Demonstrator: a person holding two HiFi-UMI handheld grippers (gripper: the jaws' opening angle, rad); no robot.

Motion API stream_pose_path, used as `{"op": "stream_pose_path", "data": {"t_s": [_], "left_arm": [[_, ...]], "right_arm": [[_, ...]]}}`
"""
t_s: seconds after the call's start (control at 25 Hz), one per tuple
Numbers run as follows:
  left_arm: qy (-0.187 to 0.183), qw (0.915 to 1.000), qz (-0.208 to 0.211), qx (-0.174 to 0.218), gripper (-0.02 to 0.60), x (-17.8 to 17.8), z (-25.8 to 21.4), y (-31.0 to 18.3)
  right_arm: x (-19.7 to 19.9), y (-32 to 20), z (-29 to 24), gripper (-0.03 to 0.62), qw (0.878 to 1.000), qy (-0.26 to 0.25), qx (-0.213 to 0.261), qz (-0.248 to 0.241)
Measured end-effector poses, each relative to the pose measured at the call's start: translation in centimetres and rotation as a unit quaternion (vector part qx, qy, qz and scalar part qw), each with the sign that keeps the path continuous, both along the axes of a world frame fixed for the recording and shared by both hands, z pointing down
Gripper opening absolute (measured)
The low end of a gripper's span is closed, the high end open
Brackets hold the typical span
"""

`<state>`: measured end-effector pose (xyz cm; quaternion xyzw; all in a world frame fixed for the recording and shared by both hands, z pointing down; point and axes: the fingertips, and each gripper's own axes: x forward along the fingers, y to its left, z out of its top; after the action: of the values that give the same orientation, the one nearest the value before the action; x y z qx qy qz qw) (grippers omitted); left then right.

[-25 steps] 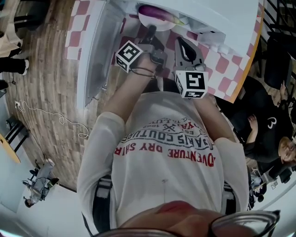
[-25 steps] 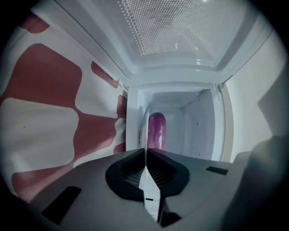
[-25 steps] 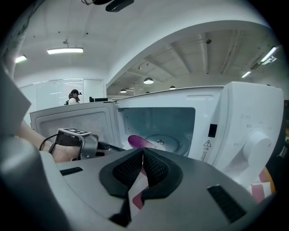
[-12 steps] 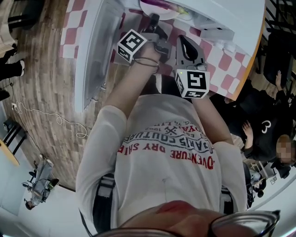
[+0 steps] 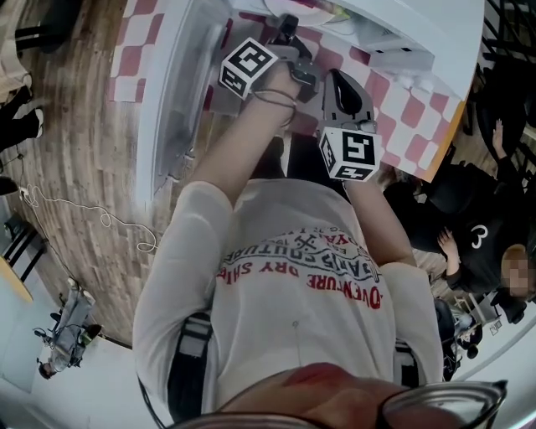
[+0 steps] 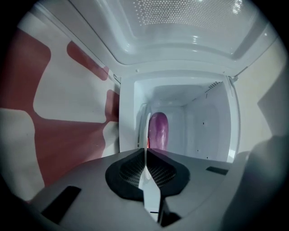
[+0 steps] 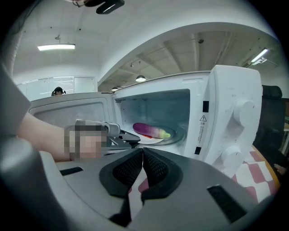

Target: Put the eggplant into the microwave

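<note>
A purple eggplant with a green stem lies on a white plate inside the white microwave, whose door stands swung open to the left. In the left gripper view the eggplant shows end-on, deep in the cavity. My left gripper is shut and empty, level with the microwave's mouth and pointing in at the plate; it also shows from above. My right gripper is shut on nothing, further back and to the right, facing the opening.
The microwave's two knobs sit on its right panel. It stands on a red-and-white checked cloth near the table edge. The open door juts out over the wooden floor. People sit at the right; a cable lies at the left.
In the head view the microwave has slid up toward the top edge, the plate leaving the picture. My left gripper went up with it; the right one sits a little lower relative to it.
</note>
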<state>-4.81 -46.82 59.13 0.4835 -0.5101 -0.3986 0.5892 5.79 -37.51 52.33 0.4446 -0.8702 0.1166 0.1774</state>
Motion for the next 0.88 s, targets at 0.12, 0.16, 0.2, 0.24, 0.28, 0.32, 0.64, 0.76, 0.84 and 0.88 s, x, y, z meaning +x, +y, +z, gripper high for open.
{"op": "stream_pose_path", "data": {"t_s": [0.12,0.16,0.2,0.24,0.28,0.32,0.64,0.76,0.84,0.88], "left_arm": [[0.003,1.0000,0.007,0.005,0.032,-0.1,0.0,-0.2],[0.006,0.9999,0.012,0.008,0.032,0.0,0.0,-0.2],[0.010,0.9997,0.019,0.013,0.032,0.1,-0.1,-0.1],[0.014,0.9994,0.026,0.019,0.034,0.2,-0.1,-0.1],[0.015,0.9990,0.033,0.025,0.032,0.3,-0.2,-0.1],[0.014,0.9986,0.039,0.032,0.032,0.4,-0.4,-0.2],[0.021,0.9952,0.052,0.081,0.200,0.7,-2.6,-0.1],[0.021,0.9941,0.060,0.088,0.227,1.2,-3.1,0.6],[0.019,0.9941,0.058,0.090,0.227,1.4,-3.4,1.3],[0.020,0.9944,0.056,0.088,0.227,1.5,-3.4,1.7]], "right_arm": [[-0.1,-0.1,0.2,0.025,1.000,-0.003,0.004,0.007],[-0.1,-0.2,0.3,0.025,1.000,-0.004,0.005,0.009],[-0.1,-0.1,0.3,0.025,1.000,-0.005,0.006,0.011],[-0.1,-0.1,0.4,0.025,1.000,-0.007,0.007,0.014],[-0.1,-0.1,0.4,0.025,1.000,-0.007,0.007,0.017],[-0.1,-0.1,0.4,0.025,1.000,-0.008,0.007,0.019],[0.4,0.7,0.4,0.025,0.999,-0.010,0.006,0.033],[0.6,1.0,0.3,0.025,0.999,-0.011,0.009,0.034],[0.7,1.3,0.2,0.025,0.999,-0.011,0.010,0.033],[0.8,1.4,0.1,0.025,0.999,-0.011,0.010,0.033]]}}
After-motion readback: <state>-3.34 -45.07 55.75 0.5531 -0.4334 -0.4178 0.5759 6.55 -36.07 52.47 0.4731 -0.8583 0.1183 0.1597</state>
